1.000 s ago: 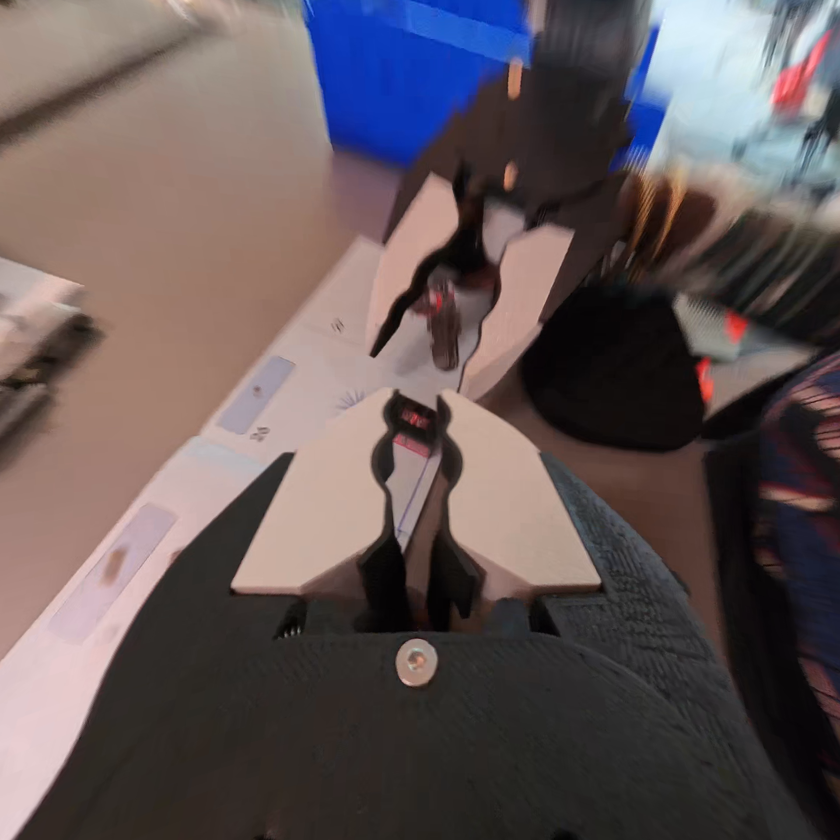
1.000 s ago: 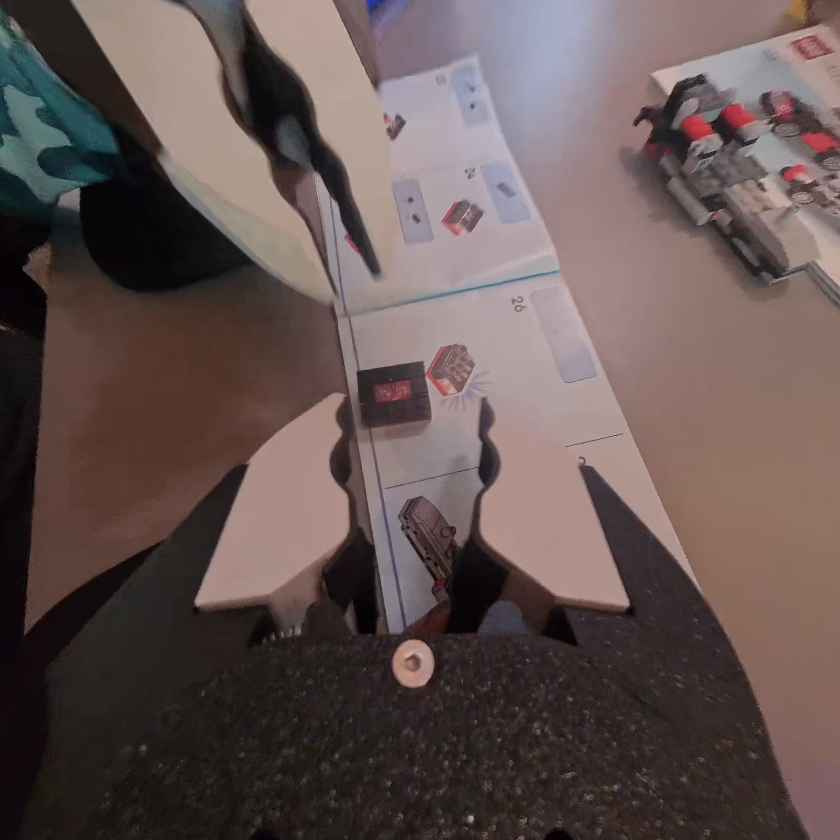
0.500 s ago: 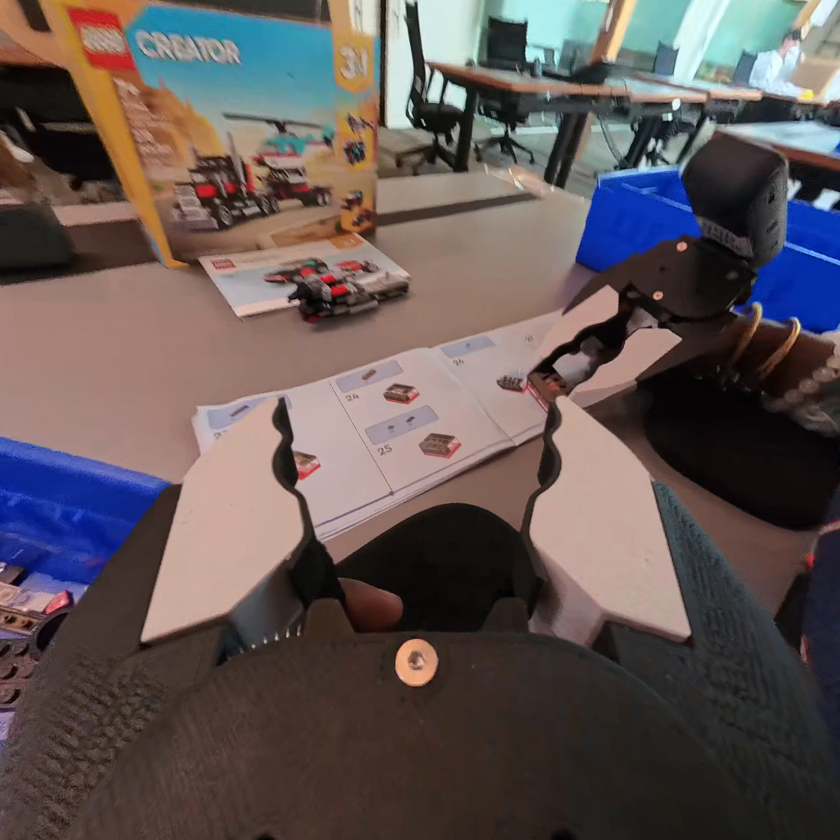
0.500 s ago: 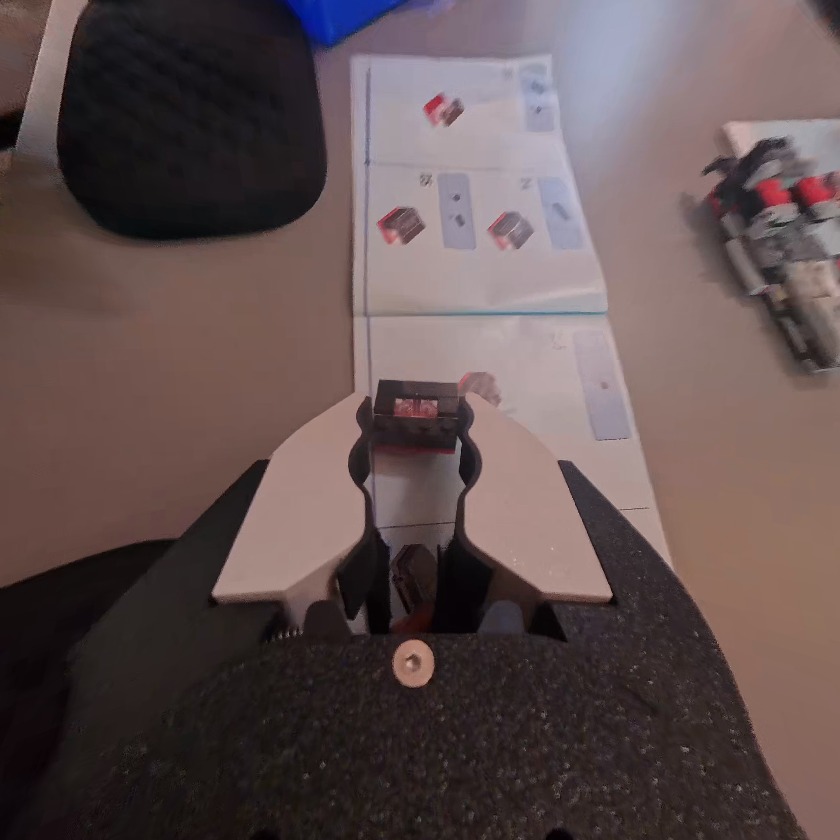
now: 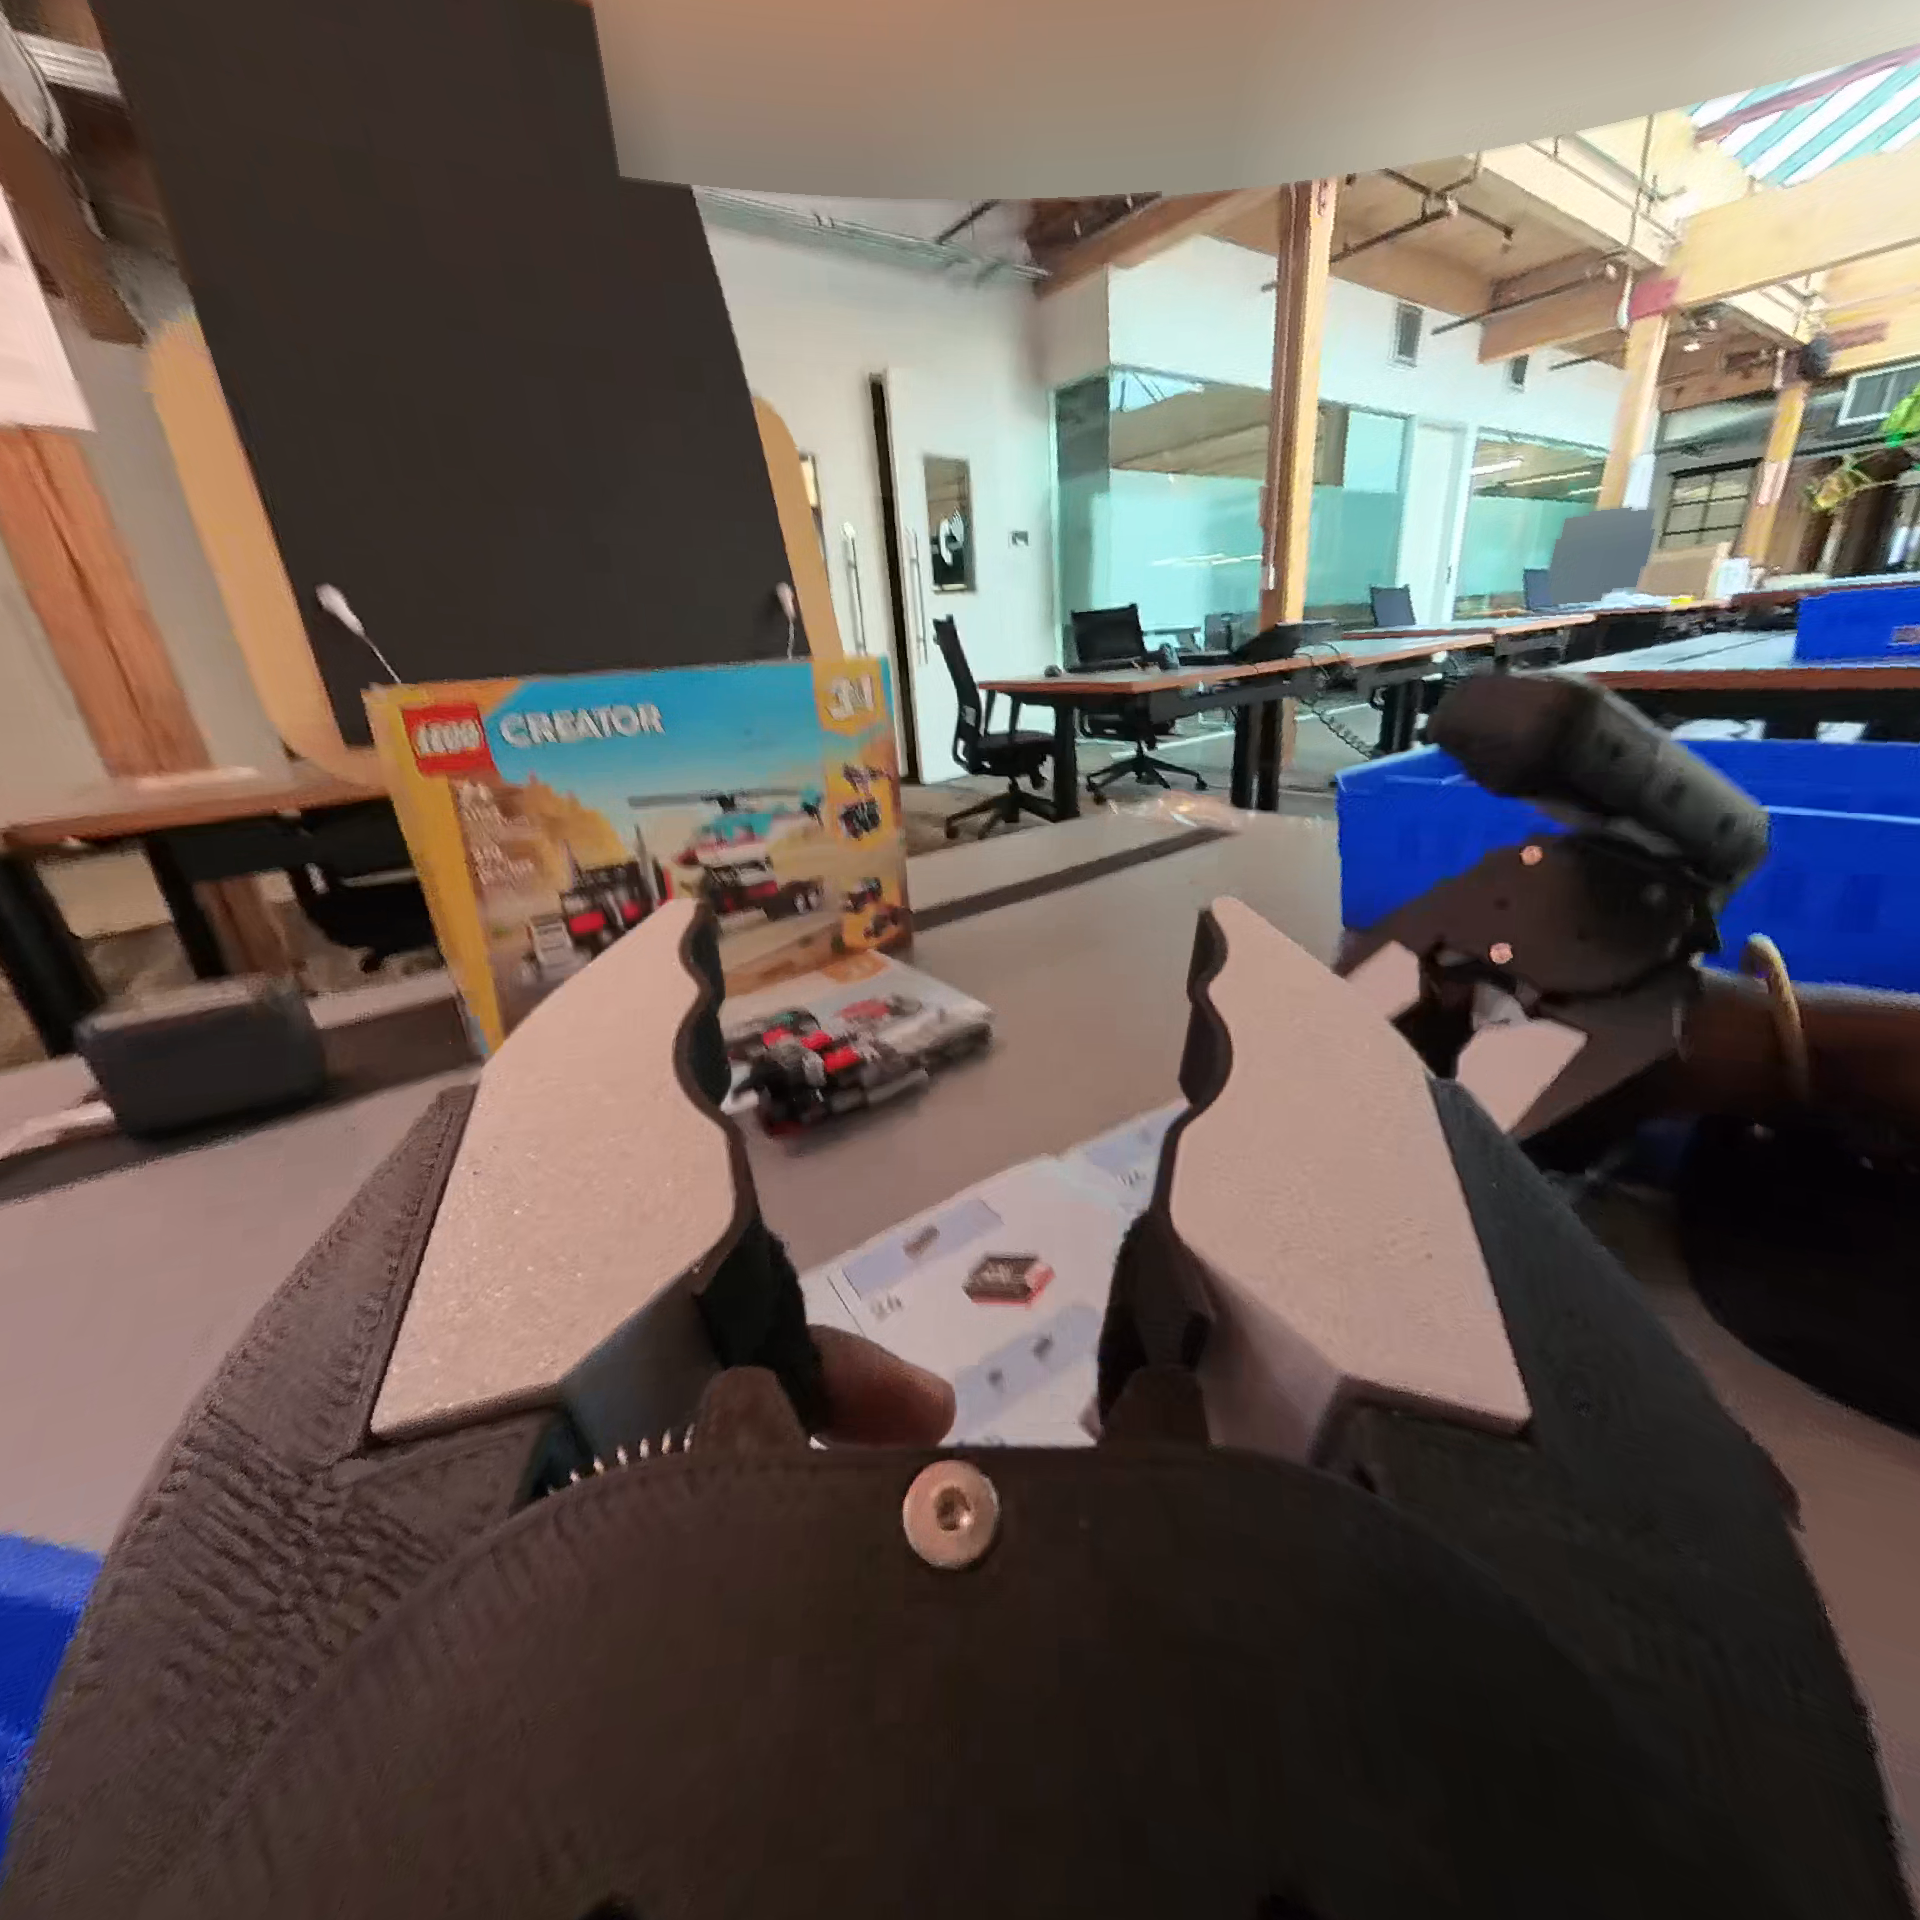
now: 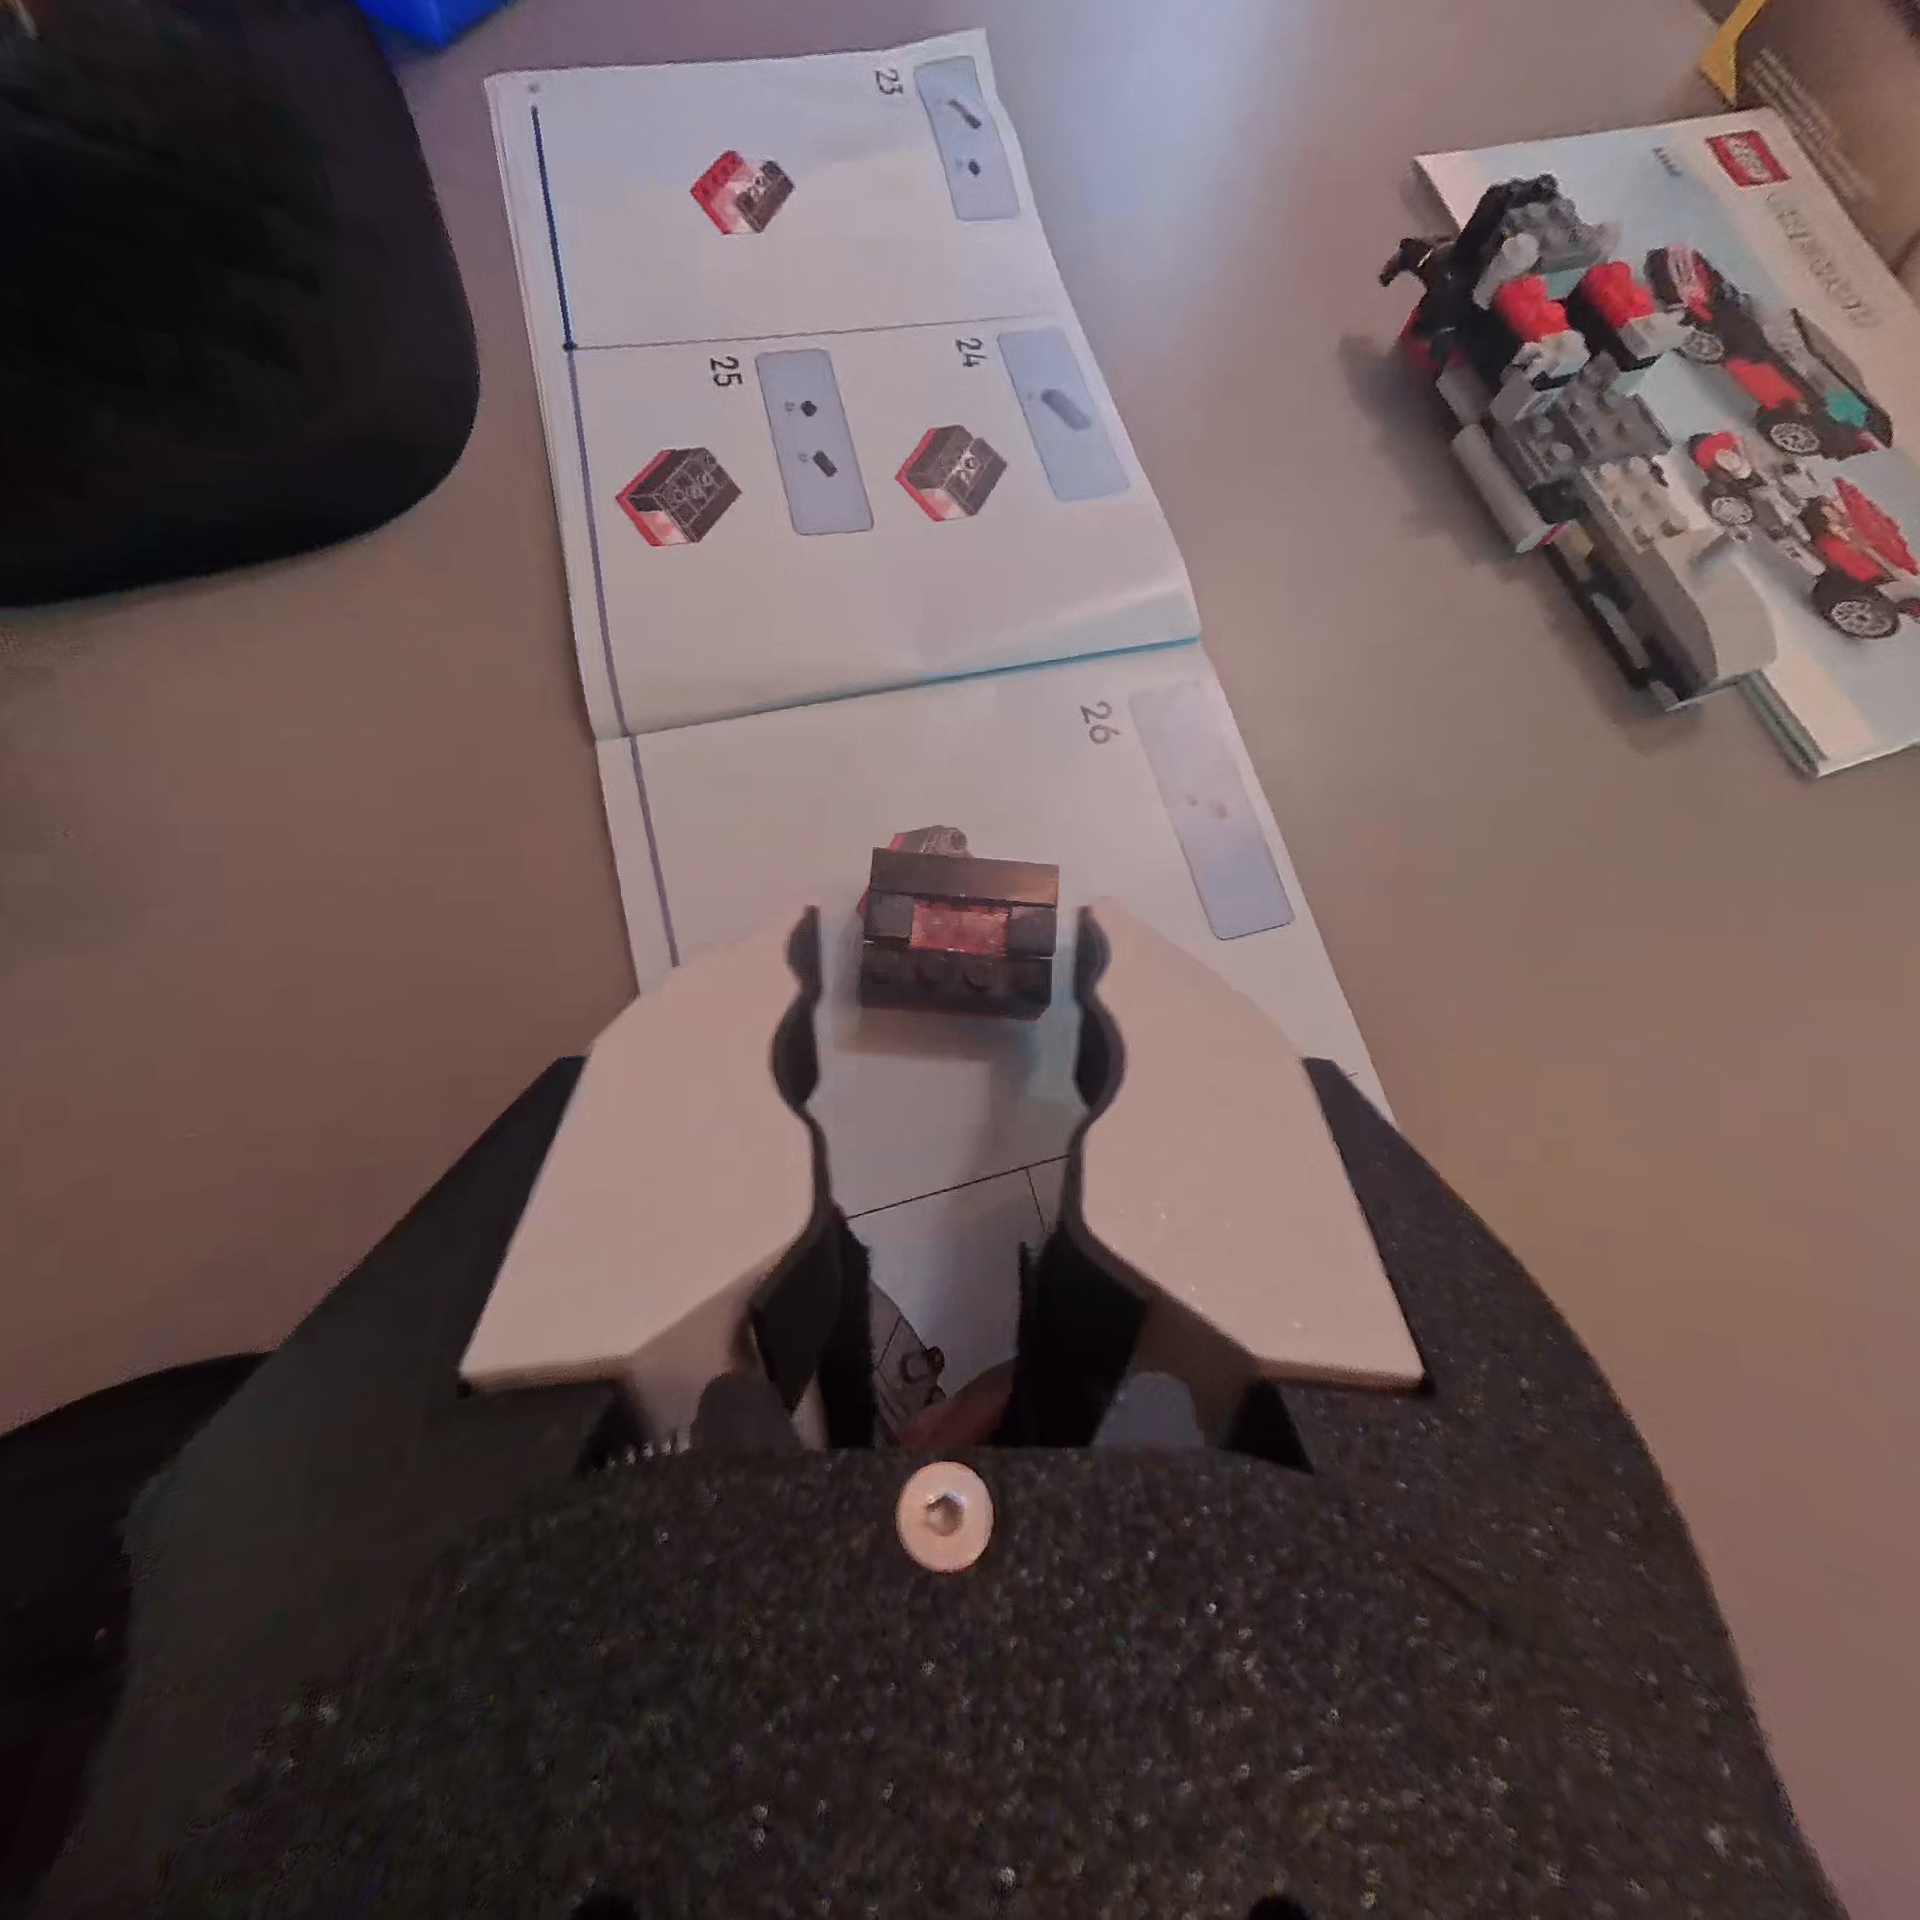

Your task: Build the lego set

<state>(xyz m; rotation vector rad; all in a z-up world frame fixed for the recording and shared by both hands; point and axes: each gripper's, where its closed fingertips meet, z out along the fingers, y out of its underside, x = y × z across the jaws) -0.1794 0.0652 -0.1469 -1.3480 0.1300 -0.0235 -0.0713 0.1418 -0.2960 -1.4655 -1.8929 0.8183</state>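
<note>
Right tool (image 6: 948, 940): jaws apart, tips flanking a small black-and-red brick sub-assembly (image 6: 958, 940) without visibly touching it. The sub-assembly rested on the lower page of the open instruction booklet (image 6: 862, 582), just beside a printed step figure, which it partly covered.

Left tool (image 5: 948, 1023): jaws wide apart, nothing between them, held above the table (image 5: 1081, 987) and looking level across it.

Partly built truck model (image 6: 1652, 447): lay on a second, closed booklet (image 6: 1839, 717), well apart from the sub-assembly, toward the right of the right wrist view.

Set box (image 5: 644, 852): stood upright behind the truck model.

Blue bin (image 5: 1860, 873): on the far side of the right tool as seen from the left wrist view.

Black cushion-like pad (image 6: 197, 343): near the booklet's upper page.

Risks, as judged:
- Sub-assembly appeared slightly skewed to the jaws; closing on it so could twist it or squirt it forward across the glossy page.
- Loosely pressed top plates might shear off under a hard squeeze on the sides.
- The booklet could slide on the table if the tips dragged on the paper, carrying the piece with it.
- Printed step was partly hidden by the piece; the next part's placement could be misread.
- Left tool stood away from the piece, so no second hold was available to steady it.
</note>
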